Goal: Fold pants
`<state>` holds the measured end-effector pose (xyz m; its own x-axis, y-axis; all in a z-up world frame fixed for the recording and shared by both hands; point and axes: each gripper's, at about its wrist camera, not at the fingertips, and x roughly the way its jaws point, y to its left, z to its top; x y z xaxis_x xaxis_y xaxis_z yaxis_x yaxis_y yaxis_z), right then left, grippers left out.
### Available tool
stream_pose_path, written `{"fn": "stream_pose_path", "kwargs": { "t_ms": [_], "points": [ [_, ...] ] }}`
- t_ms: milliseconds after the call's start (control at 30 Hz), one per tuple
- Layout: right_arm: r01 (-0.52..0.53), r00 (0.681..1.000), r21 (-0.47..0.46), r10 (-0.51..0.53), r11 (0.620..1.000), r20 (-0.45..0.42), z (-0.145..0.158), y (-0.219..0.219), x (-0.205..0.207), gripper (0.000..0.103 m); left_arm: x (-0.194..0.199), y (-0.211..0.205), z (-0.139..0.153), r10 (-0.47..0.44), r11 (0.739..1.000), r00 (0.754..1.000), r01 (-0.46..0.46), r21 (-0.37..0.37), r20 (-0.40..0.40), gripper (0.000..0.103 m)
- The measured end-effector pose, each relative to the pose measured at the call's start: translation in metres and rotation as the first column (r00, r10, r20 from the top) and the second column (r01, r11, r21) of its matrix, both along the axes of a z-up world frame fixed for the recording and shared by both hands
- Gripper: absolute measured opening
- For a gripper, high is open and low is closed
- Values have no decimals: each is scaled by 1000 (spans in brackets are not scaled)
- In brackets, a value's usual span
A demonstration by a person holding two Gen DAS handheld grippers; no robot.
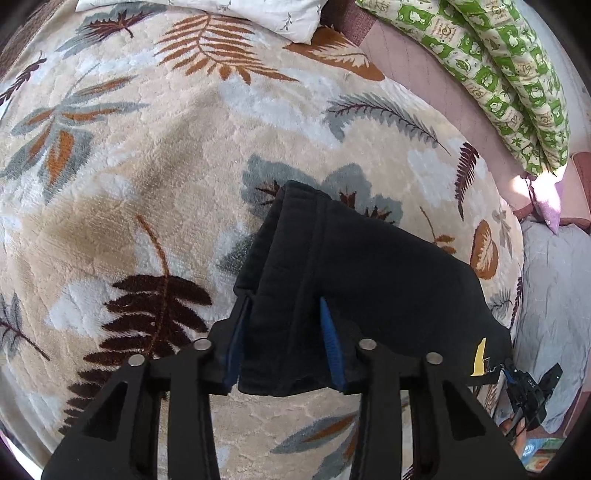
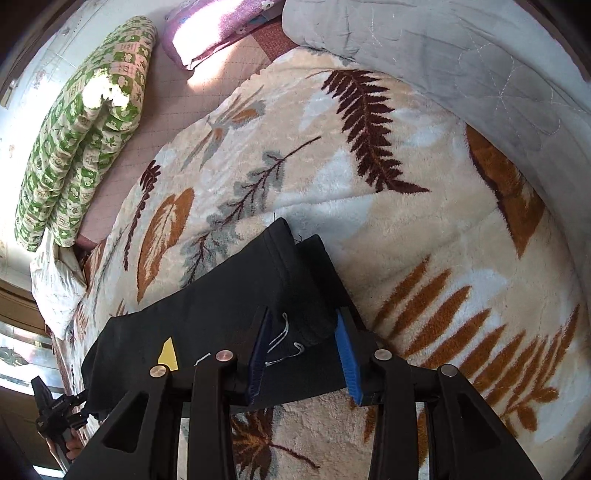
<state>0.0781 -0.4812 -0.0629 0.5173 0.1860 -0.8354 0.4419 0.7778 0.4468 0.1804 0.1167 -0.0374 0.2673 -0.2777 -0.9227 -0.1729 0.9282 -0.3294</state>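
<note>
The black pants (image 1: pixel 369 266) hang lifted above a leaf-patterned blanket (image 1: pixel 147 166). My left gripper (image 1: pixel 284 299) is shut on a bunched end of the pants, which fills the gap between its blue pads. My right gripper (image 2: pixel 303 314) is shut on the other end of the pants (image 2: pixel 221 302), where white drawstrings (image 2: pixel 284 343) and a yellow tag (image 2: pixel 168 354) show. The tag also shows in the left wrist view (image 1: pixel 479 356). The fabric spans between the two grippers. The right gripper appears small at the far right of the left wrist view (image 1: pixel 528 387).
The fluffy blanket (image 2: pixel 406 221) covers a bed. A folded green-patterned quilt (image 1: pixel 498 74) lies along the far edge. A grey quilt (image 2: pixel 461 66) lies at one side, a white pillow (image 1: pixel 258 14) and a purple pillow (image 2: pixel 221 26) near the edges.
</note>
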Motion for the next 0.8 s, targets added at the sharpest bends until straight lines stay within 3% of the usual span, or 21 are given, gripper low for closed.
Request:
{"fn": "stream_pose_path", "kwargs": {
  "t_ms": [133, 267, 467, 600, 733, 800],
  "points": [
    [3, 996, -5, -3, 1000, 92, 24, 3, -10, 12, -4, 6, 22, -8, 1000, 998, 10, -30, 67, 27],
    [16, 981, 0, -16, 1000, 191, 51, 3, -37, 12, -6, 3, 17, -41, 998, 996, 37, 53, 75, 27],
    [50, 990, 18, -52, 999, 128, 12, -7, -51, 12, -8, 1, -2, -48, 993, 997, 42, 106, 54, 28],
    [11, 998, -36, -9, 999, 59, -10, -2, -50, 17, -14, 1, 0, -69, 992, 997, 64, 110, 39, 29],
    [37, 997, -27, -35, 999, 74, 10, -7, -60, 20, -25, 12, 16, -118, 992, 992, 115, 54, 47, 34],
    [56, 995, -98, -47, 994, 93, 37, -9, -66, 20, -28, 19, 28, -122, 992, 990, 120, 34, 65, 35]
  ]
}}
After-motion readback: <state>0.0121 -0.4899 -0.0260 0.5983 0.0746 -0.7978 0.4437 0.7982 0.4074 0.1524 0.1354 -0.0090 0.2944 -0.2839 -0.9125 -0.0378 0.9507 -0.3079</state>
